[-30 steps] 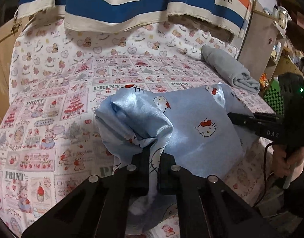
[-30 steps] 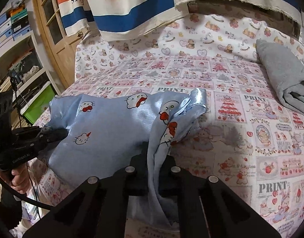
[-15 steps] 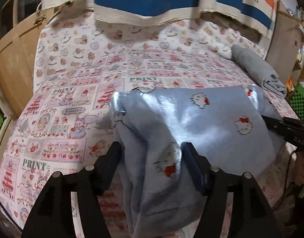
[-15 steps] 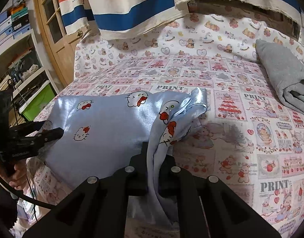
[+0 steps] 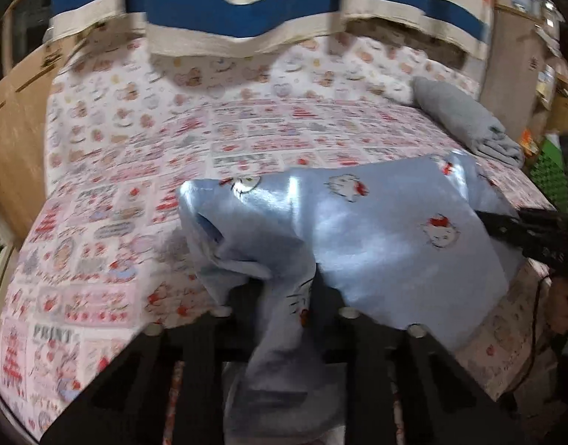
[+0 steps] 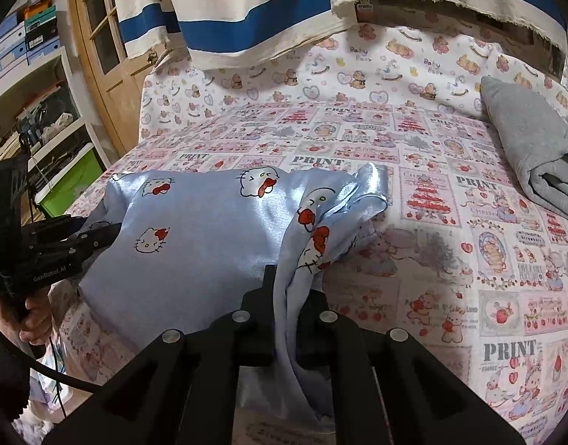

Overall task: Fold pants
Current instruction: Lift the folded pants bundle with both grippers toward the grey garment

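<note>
Left wrist view, item one: your left hand-held gripper point(image 5: 284, 296), black, at the bottom of the frame. Its jaws have just been closing and now stand narrow, pinched on a hanging fold of the pants point(image 5: 376, 237). This picture is blurred.

Item two: the pants, pale blue shiny cloth printed with white cat faces and red bows. They lie on the near part of the bed point(image 5: 117, 222), spread flat between your two grippers, with one gathered edge at each gripper.

Item three: your right hand-held gripper point(image 6: 284, 293), seen in the right wrist view. Its jaws are clamped tight on a bunched fold of the pants point(image 6: 194, 237), which rises from the bed into the jaws and hangs below them. In the left wrist view the same gripper point(image 5: 484, 218) shows at the right edge, its tips at the cloth's far side.

Item four: the bed, covered by a pink and white sheet point(image 6: 450, 259) printed with cartoon panels and the word PRINT.

Item five: a folded grey garment point(image 6: 532, 159), on the bed at the far right, well apart from the pants.

Item six: a striped cloth point(image 6: 265, 11), blue, white and orange, hanging behind the bed.

Item seven: your left hand point(image 6: 31, 319), at the left edge of the right wrist view, wrapped round the handle of the left gripper.
</note>
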{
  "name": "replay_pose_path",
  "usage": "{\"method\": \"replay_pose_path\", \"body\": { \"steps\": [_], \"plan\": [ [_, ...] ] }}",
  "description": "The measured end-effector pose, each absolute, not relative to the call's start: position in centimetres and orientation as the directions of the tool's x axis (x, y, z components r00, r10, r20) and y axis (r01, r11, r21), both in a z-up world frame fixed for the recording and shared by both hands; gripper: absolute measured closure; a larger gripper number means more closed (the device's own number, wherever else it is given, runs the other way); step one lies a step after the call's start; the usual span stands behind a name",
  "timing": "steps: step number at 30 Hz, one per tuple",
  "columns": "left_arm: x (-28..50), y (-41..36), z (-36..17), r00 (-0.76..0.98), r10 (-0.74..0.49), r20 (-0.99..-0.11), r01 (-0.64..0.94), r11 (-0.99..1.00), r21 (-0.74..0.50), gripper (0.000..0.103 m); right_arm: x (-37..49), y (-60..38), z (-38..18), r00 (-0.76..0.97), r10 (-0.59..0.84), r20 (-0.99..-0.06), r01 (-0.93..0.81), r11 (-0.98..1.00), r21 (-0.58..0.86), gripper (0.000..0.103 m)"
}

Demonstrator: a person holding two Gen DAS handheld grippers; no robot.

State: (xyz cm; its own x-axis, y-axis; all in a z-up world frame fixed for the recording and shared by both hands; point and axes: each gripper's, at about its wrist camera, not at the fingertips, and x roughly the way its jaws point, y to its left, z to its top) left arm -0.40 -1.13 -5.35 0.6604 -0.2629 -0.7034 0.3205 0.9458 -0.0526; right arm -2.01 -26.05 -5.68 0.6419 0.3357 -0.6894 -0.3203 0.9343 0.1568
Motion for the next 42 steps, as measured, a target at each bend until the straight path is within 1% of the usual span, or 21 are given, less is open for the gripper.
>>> {"method": "replay_pose_path", "body": {
  "steps": [1, 2, 3, 6, 9, 11, 17, 29, 33, 36, 38, 42],
  "plan": [
    [-0.4, -1.2, -5.3, 0.664, -0.258, -0.702, 0.318, 0.947, -0.048, 0.090, -1.9, -26.1, -5.7, 0.640, 0.337, -0.690, -0.318, 0.934, 0.162, 0.097],
    [-0.4, -1.1, -5.3, 0.665, -0.252, -0.703, 0.311, 0.949, -0.046, 0.098, -1.8, -26.1, -5.7, 0.640, 0.338, -0.691, -0.316, 0.934, 0.164, 0.097],
    [-0.4, -1.2, -5.2, 0.662, -0.253, -0.706, 0.314, 0.948, -0.046, 0.100, -1.8, -26.1, -5.7, 0.640, 0.337, -0.690, -0.313, 0.935, 0.166, 0.097],
    [-0.6, -1.5, -4.6, 0.664, -0.226, -0.713, 0.318, 0.948, -0.004, 0.100, -2.1, -26.2, -5.2, 0.665, 0.316, -0.677, -0.300, 0.943, 0.146, 0.097],
    [-0.8, -1.9, -3.3, 0.683, -0.219, -0.697, 0.331, 0.943, 0.029, 0.100, -2.5, -26.5, -3.7, 0.698, 0.324, -0.638, -0.307, 0.941, 0.143, 0.098],
    [-0.9, -1.9, -2.3, 0.699, -0.222, -0.680, 0.326, 0.945, 0.026, 0.101, -2.5, -26.6, -2.6, 0.705, 0.342, -0.622, -0.318, 0.936, 0.154, 0.098],
    [-1.2, -1.5, 0.6, 0.734, -0.235, -0.637, 0.324, 0.946, 0.024, 0.101, -3.3, -26.1, 0.3, 0.739, 0.356, -0.573, -0.349, 0.928, 0.126, 0.098],
    [-0.7, -4.2, 5.5, 0.771, -0.291, -0.566, 0.380, 0.924, 0.042, 0.101, -3.8, -26.9, 4.9, 0.813, 0.312, -0.492, -0.332, 0.942, 0.050, 0.098],
    [1.0, -6.1, 7.1, 0.779, -0.316, -0.542, 0.396, 0.917, 0.035, 0.101, -3.1, -27.9, 6.8, 0.848, 0.266, -0.458, -0.297, 0.955, 0.005, 0.098],
    [3.2, -8.2, 8.4, 0.778, -0.349, -0.522, 0.415, 0.910, 0.009, 0.101, -1.3, -30.2, 8.5, 0.874, 0.204, -0.441, -0.232, 0.973, -0.009, 0.098],
    [4.6, -10.5, 9.4, 0.802, -0.348, -0.485, 0.412, 0.911, 0.028, 0.101, -0.1, -31.8, 9.5, 0.889, 0.156, -0.431, -0.179, 0.984, -0.011, 0.098],
    [6.5, -16.4, 11.8, 0.847, -0.385, -0.366, 0.447, 0.889, 0.100, 0.101, 3.7, -36.5, 13.1, 0.926, -0.026, -0.377, 0.005, 0.998, -0.056, 0.098]
  ]
}}
